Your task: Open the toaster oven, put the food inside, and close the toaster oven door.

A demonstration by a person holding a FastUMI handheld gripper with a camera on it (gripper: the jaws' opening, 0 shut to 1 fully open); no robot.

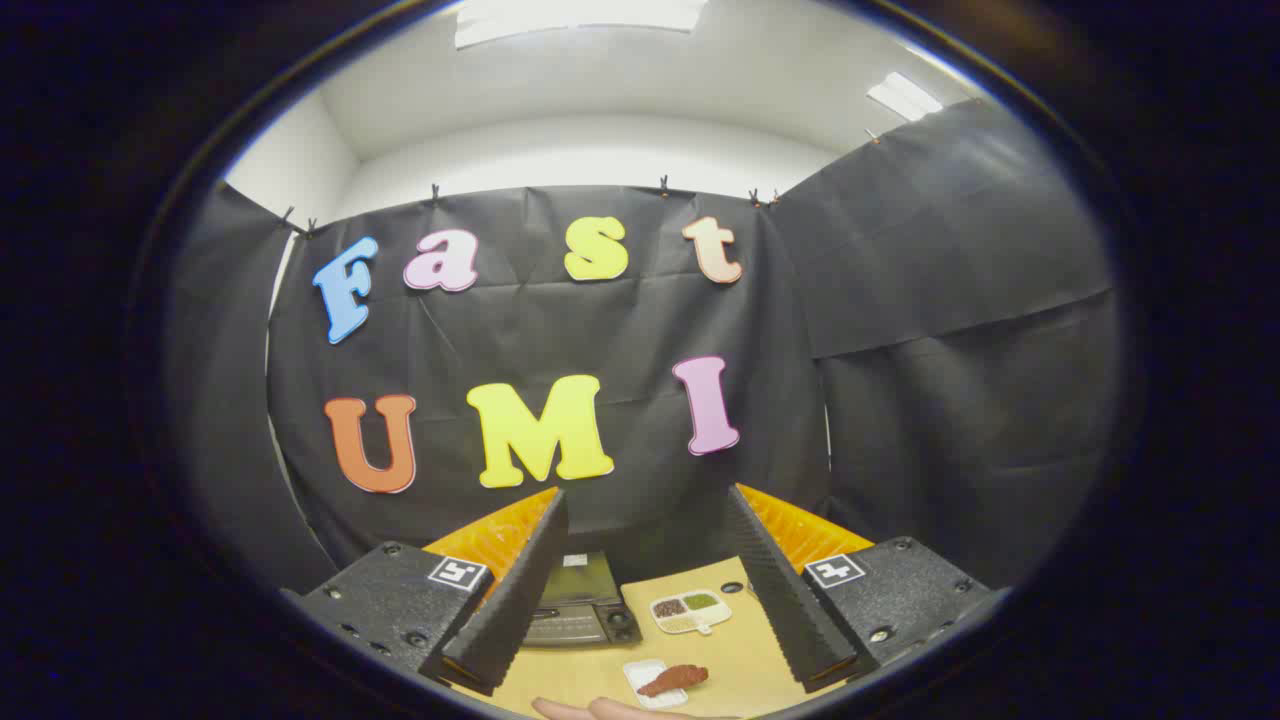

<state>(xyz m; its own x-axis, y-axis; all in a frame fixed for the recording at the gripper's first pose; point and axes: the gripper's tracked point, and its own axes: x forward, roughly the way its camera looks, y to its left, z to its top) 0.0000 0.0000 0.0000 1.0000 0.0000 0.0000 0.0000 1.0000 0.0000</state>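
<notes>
The gripper (645, 590) is held high above the desk (740, 650), its fingers (510, 610) spread wide and pinching nothing. Between them, down on the desk, sits the toaster oven (580, 600) by the far edge, its door closed. Beside it lies a divided tray (690, 611). The brown food (673, 680) rests on a small white dish (640, 672) at the near edge, with a hand (600, 710) just beside it.

The tan table (745, 650) bears a toaster oven (580, 600), sectioned tray (690, 611) and food dish (665, 682).
</notes>
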